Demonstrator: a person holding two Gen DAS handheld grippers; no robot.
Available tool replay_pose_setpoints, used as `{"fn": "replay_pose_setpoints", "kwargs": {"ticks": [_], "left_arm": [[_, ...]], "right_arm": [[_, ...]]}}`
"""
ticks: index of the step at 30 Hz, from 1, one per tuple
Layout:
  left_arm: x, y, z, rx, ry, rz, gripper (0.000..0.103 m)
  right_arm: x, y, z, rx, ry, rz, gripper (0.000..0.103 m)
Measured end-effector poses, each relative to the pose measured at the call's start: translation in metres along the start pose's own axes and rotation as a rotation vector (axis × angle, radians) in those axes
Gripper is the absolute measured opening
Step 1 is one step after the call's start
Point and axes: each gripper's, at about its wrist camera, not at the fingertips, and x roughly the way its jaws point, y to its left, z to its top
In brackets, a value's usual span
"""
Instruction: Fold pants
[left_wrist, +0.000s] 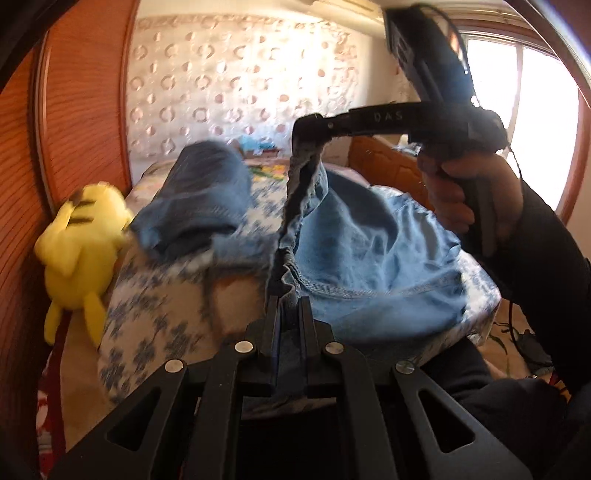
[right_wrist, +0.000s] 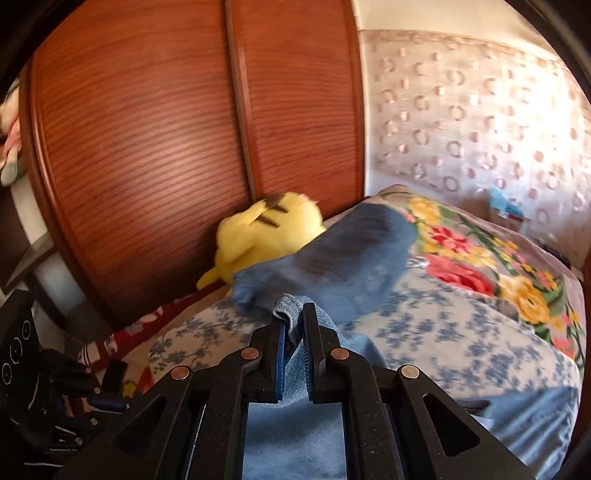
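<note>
Blue denim pants (left_wrist: 369, 254) hang over a bed, lifted by the waistband. My left gripper (left_wrist: 289, 301) is shut on the elastic waistband, low and near the camera. My right gripper (left_wrist: 308, 142) is shut on the other end of the waistband, held higher by a hand. In the right wrist view, my right gripper (right_wrist: 295, 310) pinches denim (right_wrist: 295, 369) between its fingers. A blurred pant leg (left_wrist: 199, 206) swings to the left and also shows in the right wrist view (right_wrist: 332, 266). My left gripper shows at the lower left of the right wrist view (right_wrist: 110, 400).
A yellow plush toy (left_wrist: 85, 254) lies at the bed's left edge against a wooden wardrobe (right_wrist: 166, 129). The bed carries a blue floral sheet (left_wrist: 147, 317) and a bright flowered blanket (right_wrist: 480, 266). A window (left_wrist: 524, 129) is at the right.
</note>
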Motion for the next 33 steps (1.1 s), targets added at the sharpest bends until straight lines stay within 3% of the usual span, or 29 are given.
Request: {"fn": "replay_pose_setpoints", "kwargs": {"ticks": [8,12,16,22,27,30,31,33], "left_arm": [[0.004,0.006,-0.013,-0.007,0.039,0.005,0.009],[0.005,0.009,-0.014,-0.009,0.043,0.006,0.009],[0.007,0.008,-0.013,-0.006,0.045,0.009,0.010],[0.005,0.008,-0.012,-0.007,0.043,0.005,0.010],[0.006,0.012,-0.006,-0.025,0.048,0.017,0.024],[0.007,0.015,-0.002,-0.031,0.042,0.036,0.039],[0.008,0.017,0.001,-0.037,0.038,0.034,0.049],[0.009,0.017,0.008,-0.044,0.025,0.025,0.052]], "right_arm": [[0.045,0.005,0.007,-0.004,0.080,0.002,0.009],[0.035,0.004,0.011,0.024,0.074,0.000,0.028],[0.014,-0.007,0.004,0.050,0.049,-0.024,0.029],[-0.019,-0.024,-0.025,0.088,0.013,-0.129,0.033],[-0.047,-0.045,-0.065,0.149,0.019,-0.211,0.033],[-0.060,-0.057,-0.085,0.181,0.039,-0.257,0.033],[-0.062,-0.061,-0.092,0.193,0.047,-0.271,0.033],[-0.066,-0.067,-0.100,0.213,0.065,-0.294,0.033]]}}
